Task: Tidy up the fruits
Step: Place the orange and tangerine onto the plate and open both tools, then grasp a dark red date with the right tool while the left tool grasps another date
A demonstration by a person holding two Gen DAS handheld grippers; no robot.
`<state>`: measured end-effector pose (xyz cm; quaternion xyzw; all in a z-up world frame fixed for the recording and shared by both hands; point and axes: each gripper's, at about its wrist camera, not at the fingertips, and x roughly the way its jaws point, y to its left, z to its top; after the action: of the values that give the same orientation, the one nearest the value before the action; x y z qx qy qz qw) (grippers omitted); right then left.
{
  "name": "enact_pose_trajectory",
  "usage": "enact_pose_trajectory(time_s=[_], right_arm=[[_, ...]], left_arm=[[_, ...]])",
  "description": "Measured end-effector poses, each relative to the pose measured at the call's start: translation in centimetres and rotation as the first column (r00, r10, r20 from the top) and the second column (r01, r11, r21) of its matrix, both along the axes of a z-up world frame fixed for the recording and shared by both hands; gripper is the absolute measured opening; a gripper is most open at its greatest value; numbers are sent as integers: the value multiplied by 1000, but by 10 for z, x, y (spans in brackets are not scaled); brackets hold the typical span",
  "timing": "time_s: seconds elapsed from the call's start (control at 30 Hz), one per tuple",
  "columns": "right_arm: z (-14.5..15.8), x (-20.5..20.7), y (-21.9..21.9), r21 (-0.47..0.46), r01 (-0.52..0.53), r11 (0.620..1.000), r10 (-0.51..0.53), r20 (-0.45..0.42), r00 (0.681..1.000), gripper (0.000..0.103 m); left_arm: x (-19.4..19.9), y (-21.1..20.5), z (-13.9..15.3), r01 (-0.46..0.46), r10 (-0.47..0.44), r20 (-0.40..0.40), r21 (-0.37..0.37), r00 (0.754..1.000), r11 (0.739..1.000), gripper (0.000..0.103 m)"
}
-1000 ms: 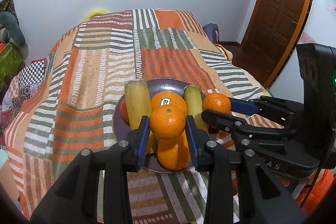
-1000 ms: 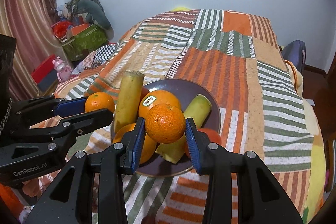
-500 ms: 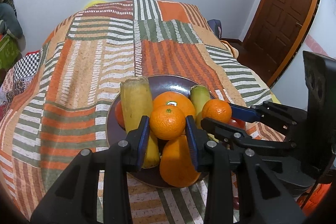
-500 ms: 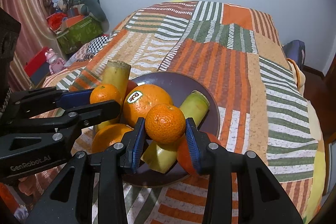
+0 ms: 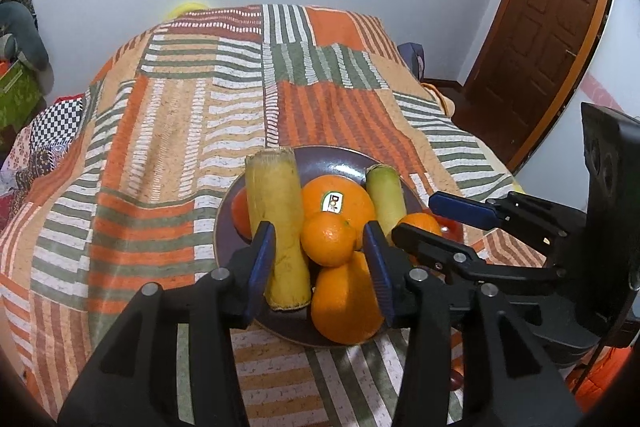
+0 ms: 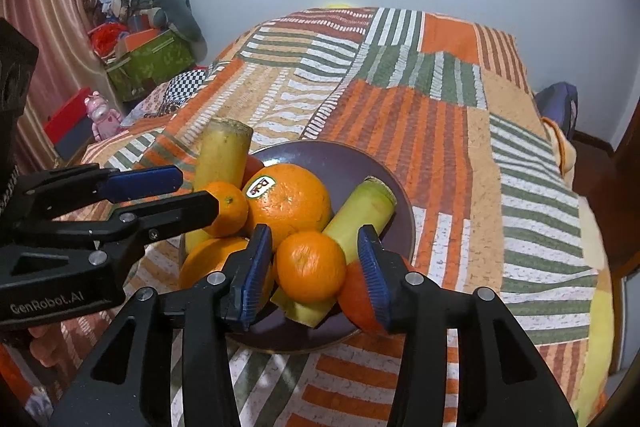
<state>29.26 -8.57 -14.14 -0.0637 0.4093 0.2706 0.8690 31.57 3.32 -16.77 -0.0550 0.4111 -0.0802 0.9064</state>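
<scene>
- Left wrist view: left gripper [image 5: 320, 253] over the near side of the dark plate [image 5: 320, 157] on the striped bedspread [image 5: 160, 147]. Its jaws have just been opening; a small mandarin [image 5: 329, 239] sits between the blue pads [image 5: 262, 259], gaps showing on both sides, resting on the fruit pile.
- Same view: yellow stalk piece [image 5: 280, 227] just left of the mandarin, stickered orange [image 5: 338, 201] behind it, large orange [image 5: 346, 303] below, nearest the camera. Right gripper [image 5: 428, 219] reaches in from the right.
- Right wrist view: right gripper [image 6: 316, 261] at the plate's [image 6: 340, 155] near edge. Jaws have just been opening; a second mandarin [image 6: 310, 267] lies between them, pads [image 6: 370, 267] not clearly pressing it.
- Only this view shows the greenish stalk [image 6: 360, 211] full length, a reddish fruit [image 6: 356, 295] behind the right finger, and the left gripper's [image 6: 192, 193] mandarin [image 6: 228, 207] from the side.
</scene>
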Motion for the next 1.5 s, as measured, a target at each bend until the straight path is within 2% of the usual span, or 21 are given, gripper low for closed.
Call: enact_pose_trajectory(time_s=[0.43, 0.67, 1.0, 1.3, 1.5], right_arm=[[38, -43, -11, 5, -8, 1000, 7, 67, 998, 42], [45, -68, -20, -12, 0, 1000, 1, 69, 998, 45], [29, -100, -31, -42, 7, 999, -5, 28, 1000, 47], [-1, -113, -35, -53, 10, 999, -13, -57, 998, 47], [-23, -111, -35, -50, 0, 999, -7, -127, 992, 47]], left_arm=[[-60, 4, 35, -27, 25, 49, 46, 998, 999, 45], [-96, 7, 33, -36, 35, 23, 69, 999, 997, 47], [-127, -1, -1, -38, 44, -76, 77, 996, 996, 47], [-135, -12, -43, 4, 2, -186, 32, 983, 999, 47], [-143, -23, -63, 43, -35, -218, 31, 975, 999, 47]])
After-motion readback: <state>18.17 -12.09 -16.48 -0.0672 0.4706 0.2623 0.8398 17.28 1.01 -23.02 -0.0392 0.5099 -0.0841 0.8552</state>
